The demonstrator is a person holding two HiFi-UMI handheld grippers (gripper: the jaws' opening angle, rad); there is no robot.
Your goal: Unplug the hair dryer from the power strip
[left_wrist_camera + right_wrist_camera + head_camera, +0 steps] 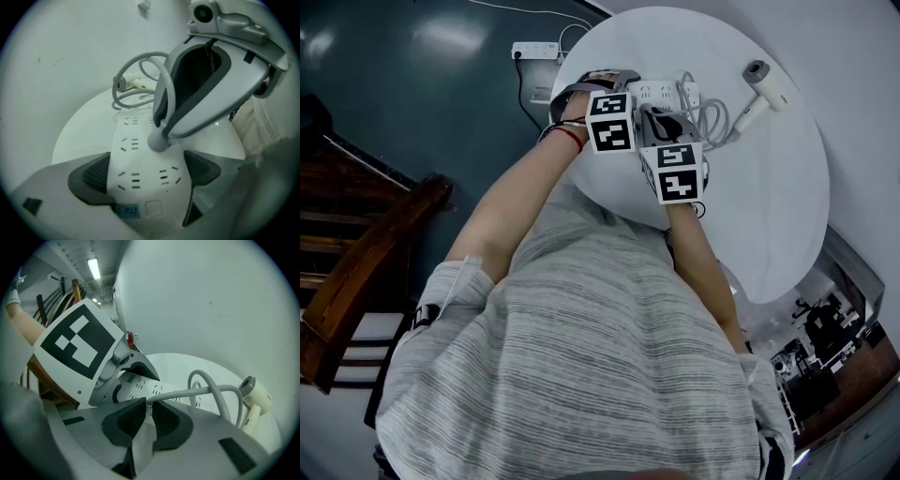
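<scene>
Jaws of the left gripper point(146, 174) clamp both long sides of the long white plastic power strip point(127, 136) at its switch end, bracing it on the round white worktop point(769, 216). Jaws of the right gripper point(147, 405) are pinched onto the small round grey plug point(158, 140) seated mid-strip. The plug looks rigid and probably tight in its socket, so hold its body, not the limp grey cable point(211, 389). The light white hair dryer point(766, 90) lies right of the strip.
</scene>
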